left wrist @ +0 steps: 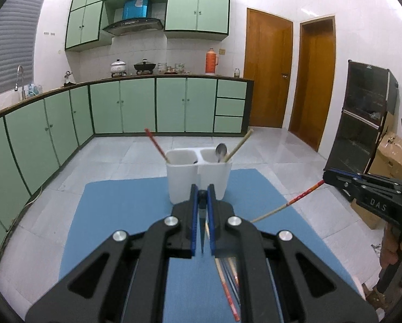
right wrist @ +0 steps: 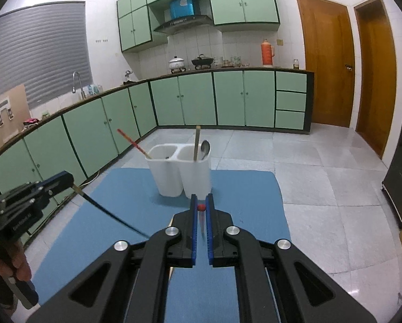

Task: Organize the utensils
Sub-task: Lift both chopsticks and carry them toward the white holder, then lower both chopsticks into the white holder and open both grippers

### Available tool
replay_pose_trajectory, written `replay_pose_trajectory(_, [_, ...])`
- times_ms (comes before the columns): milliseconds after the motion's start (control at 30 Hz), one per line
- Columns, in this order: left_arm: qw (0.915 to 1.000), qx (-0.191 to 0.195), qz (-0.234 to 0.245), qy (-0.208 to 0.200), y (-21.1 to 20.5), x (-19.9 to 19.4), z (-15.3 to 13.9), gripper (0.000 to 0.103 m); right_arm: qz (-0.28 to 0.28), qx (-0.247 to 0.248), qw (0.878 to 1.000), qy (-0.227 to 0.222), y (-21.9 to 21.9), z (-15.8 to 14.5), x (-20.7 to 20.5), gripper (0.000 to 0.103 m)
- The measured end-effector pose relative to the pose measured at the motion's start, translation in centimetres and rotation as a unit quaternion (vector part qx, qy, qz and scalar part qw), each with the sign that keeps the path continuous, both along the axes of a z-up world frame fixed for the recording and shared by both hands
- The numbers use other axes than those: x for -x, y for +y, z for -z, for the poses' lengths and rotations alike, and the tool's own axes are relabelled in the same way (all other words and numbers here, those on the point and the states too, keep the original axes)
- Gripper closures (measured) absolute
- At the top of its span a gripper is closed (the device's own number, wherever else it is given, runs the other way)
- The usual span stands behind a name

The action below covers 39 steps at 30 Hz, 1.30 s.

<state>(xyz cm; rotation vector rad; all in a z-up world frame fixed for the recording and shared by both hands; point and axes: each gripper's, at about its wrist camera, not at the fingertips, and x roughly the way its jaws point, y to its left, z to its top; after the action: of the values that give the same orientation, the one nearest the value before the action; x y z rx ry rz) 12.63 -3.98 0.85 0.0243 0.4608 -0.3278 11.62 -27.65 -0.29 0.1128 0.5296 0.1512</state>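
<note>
The left tool (left wrist: pixel 202 196) is clenched on a dark chopstick (right wrist: pixel 112 214); the right tool (right wrist: pixel 201 206) grips a red-ended chopstick (left wrist: pixel 299 197). Ahead of both tools, the white two-compartment holder (left wrist: pixel 198 175) stands on the blue mat (left wrist: pixel 125 210), one red chopstick (left wrist: pixel 155 144) in one compartment, a spoon (left wrist: pixel 221 152) and a pale chopstick (left wrist: pixel 238 145) in the other.

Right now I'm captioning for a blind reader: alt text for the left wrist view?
The left hand-held gripper, shut on a dark chopstick, points at a white two-compartment holder on a blue mat; the right hand-held gripper holds a red chopstick.
</note>
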Motion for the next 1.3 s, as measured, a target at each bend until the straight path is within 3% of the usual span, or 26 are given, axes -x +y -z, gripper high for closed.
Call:
replay_pose_trajectory(400, [0.9994,0.019,0.014,-0.024,0.2,-2.2,-3.3,0.097,-0.04,-0.012,0.999,-0.003,-0.2,-4.4,-3.0,0.097])
replay_pose_trajectory(600, [0.9979,0.027,0.011,-0.059,0.3,-4.1,-6.1,0.097,-0.056,-0.013,0.998,-0.038,0.3,-7.7,-4.4,0.097])
replay_pose_trajectory(967, [0.9907,0.042,0.001,-0.13,-1.5,-9.8,-12.5,0.097,-0.045,-0.019,0.993,-0.104,0.8,-14.1,-10.8,0.097])
replay_pose_trajectory(1133, [0.9888,0.034,-0.014,-0.145,-3.0,-13.5,-13.0,0.097,-0.03,-0.006,0.995,-0.1,1.1,-13.9,-14.4,0.097])
replay_pose_trajectory(1300, [0.9908,0.018,-0.027,-0.131,-4.2,-17.4,-10.8,0.097,-0.026,-0.005,0.997,-0.073,1.5,-11.4,-17.8,0.097])
